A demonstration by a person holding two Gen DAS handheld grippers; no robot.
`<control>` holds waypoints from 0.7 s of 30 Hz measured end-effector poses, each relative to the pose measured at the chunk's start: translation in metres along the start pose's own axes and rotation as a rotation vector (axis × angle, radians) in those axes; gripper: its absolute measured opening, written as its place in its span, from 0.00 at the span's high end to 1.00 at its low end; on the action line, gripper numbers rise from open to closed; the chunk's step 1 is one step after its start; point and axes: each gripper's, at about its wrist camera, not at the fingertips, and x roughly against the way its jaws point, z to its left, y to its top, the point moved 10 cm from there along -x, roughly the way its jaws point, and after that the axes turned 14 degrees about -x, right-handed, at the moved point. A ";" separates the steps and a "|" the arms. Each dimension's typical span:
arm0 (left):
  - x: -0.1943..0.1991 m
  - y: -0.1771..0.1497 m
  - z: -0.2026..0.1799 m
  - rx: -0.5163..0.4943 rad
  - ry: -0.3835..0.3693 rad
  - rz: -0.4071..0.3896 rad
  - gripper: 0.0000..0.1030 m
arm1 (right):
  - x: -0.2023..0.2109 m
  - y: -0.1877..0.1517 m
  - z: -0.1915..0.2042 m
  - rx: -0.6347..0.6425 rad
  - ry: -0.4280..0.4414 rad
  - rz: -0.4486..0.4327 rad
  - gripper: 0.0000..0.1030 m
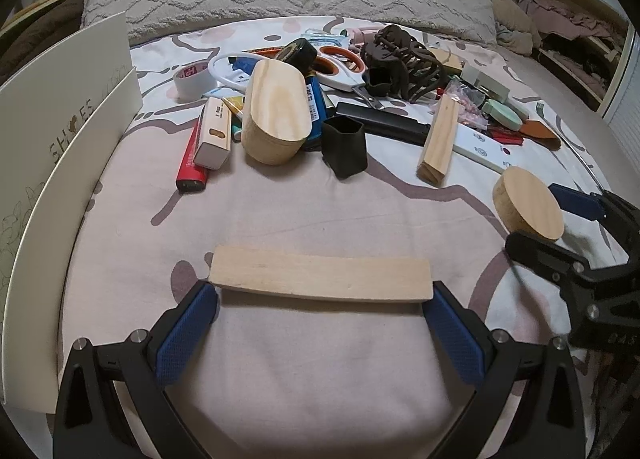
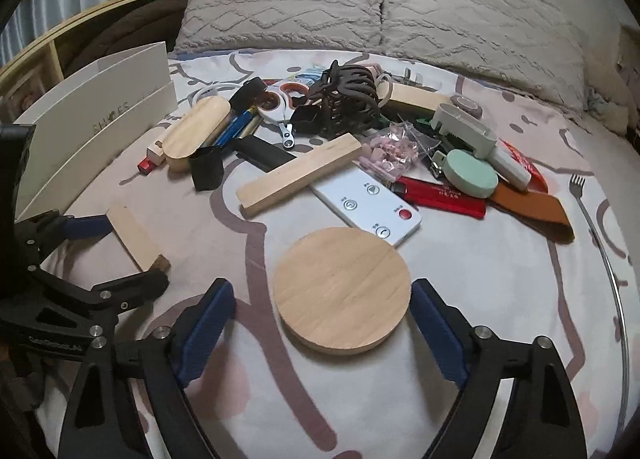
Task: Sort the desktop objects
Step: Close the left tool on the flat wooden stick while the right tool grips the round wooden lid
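Left gripper (image 1: 320,299) fingers clamp the wooden slat (image 1: 320,273) endwise; right gripper (image 2: 322,311) fingers, wide around the wooden disc (image 2: 342,291), touch only its 3 o'clock edge, risking a skewed grip.

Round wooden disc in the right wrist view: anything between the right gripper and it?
Nothing visible. The round wooden disc lies flat on the bedsheet between the right gripper's open blue pads; the white remote control lies just beyond it.

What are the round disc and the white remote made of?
Round disc: looks like pale unfinished wood, with visible grain lines and a matte face. Remote: likely smooth white plastic with a slight sheen and printed buttons.
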 end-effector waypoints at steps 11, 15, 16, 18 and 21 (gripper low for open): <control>0.000 0.003 0.003 0.026 -0.003 -0.011 0.00 | 0.013 0.005 -0.005 -0.018 0.045 -0.081 0.33; 0.001 0.004 0.004 0.027 -0.002 -0.014 0.01 | 0.017 0.000 0.005 0.027 0.034 -0.095 0.33; 0.001 0.004 0.004 0.023 0.003 -0.017 0.03 | 0.017 -0.001 0.006 0.036 0.030 -0.096 0.33; 0.003 0.004 0.003 0.015 0.010 -0.022 0.03 | 0.018 -0.003 0.009 0.052 0.020 -0.101 0.33; 0.004 0.006 0.003 0.010 0.012 -0.031 0.03 | 0.021 -0.003 0.008 0.055 0.011 -0.113 0.33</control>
